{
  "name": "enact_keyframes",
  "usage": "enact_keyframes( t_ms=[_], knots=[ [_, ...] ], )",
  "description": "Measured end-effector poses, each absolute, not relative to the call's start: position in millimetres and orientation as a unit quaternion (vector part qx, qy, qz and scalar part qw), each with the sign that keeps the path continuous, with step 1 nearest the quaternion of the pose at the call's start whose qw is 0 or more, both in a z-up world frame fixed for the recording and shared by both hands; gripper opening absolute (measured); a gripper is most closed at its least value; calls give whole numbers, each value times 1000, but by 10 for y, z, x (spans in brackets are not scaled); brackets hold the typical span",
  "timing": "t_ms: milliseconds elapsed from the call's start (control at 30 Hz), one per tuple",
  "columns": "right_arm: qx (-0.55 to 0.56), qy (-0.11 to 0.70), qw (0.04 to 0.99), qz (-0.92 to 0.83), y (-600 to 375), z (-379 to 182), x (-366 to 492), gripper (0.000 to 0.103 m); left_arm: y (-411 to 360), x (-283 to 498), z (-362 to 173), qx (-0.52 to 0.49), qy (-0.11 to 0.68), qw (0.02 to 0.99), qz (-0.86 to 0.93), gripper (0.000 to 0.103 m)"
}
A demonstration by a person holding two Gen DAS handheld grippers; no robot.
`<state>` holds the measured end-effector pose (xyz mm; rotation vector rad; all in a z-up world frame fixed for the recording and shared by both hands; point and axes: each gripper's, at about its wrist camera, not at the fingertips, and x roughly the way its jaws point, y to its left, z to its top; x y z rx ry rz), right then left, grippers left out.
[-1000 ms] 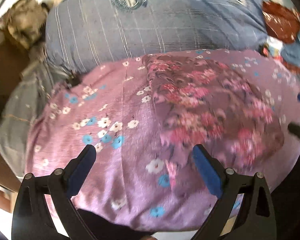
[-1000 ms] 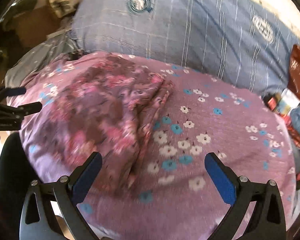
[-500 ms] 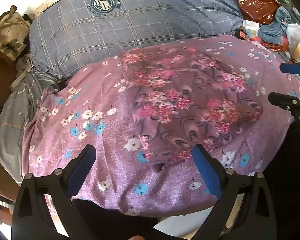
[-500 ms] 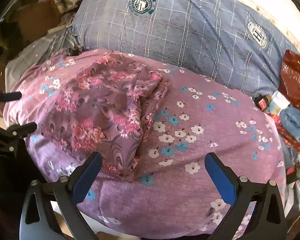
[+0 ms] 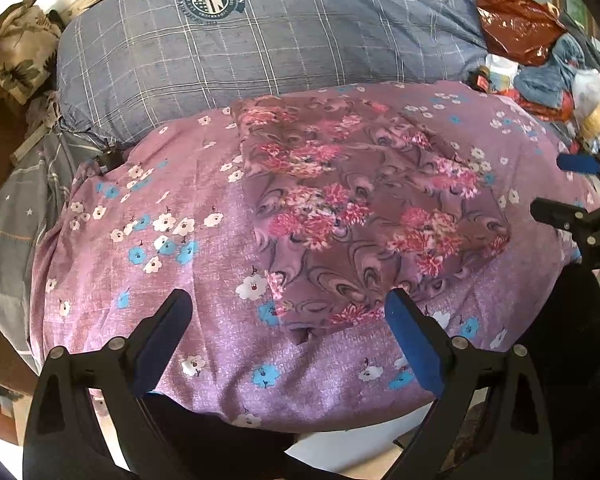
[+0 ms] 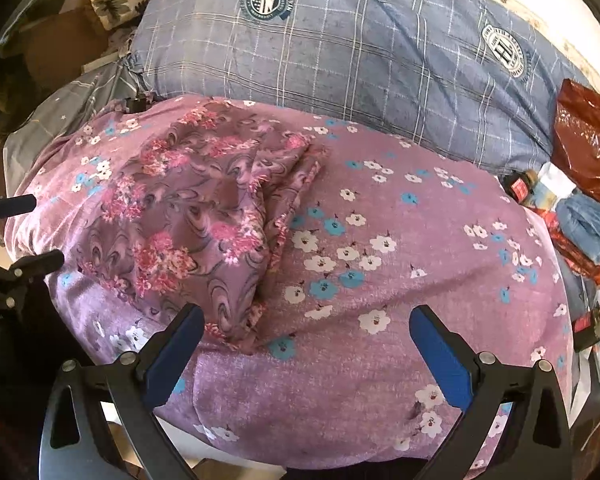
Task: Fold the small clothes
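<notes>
A folded mauve garment with pink flower print (image 5: 360, 208) lies flat on a purple flowered pillow (image 5: 172, 264); it also shows in the right wrist view (image 6: 196, 216), with its folded edge towards the pillow's middle. My left gripper (image 5: 288, 316) is open and empty, held above the pillow's near edge, just short of the garment's near corner. My right gripper (image 6: 306, 332) is open and empty, above the near edge beside the garment's right side. Each gripper shows at the edge of the other's view: the right one (image 5: 568, 188) and the left one (image 6: 32, 228).
A big blue checked pillow (image 5: 260, 40) lies behind the purple one. A red-brown plastic bag (image 5: 516, 24) and a heap of clothes and packets (image 6: 580, 216) sit at the right. Grey cloth (image 5: 16, 208) hangs at the left, camouflage fabric (image 5: 16, 56) behind it.
Both grippers have pulled back and up from the pillow, staying open. The garment lies folded where it was left.
</notes>
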<state>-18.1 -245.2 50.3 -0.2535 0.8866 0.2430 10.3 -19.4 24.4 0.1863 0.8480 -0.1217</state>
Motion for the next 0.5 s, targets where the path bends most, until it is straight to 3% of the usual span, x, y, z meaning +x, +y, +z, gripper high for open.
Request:
enact_keyframes(
  t_ms=[500],
  knots=[
    [-89,439,889,93,-2736,535,-183,103,-494,177,351,82,412,901,-112,98]
  ],
)
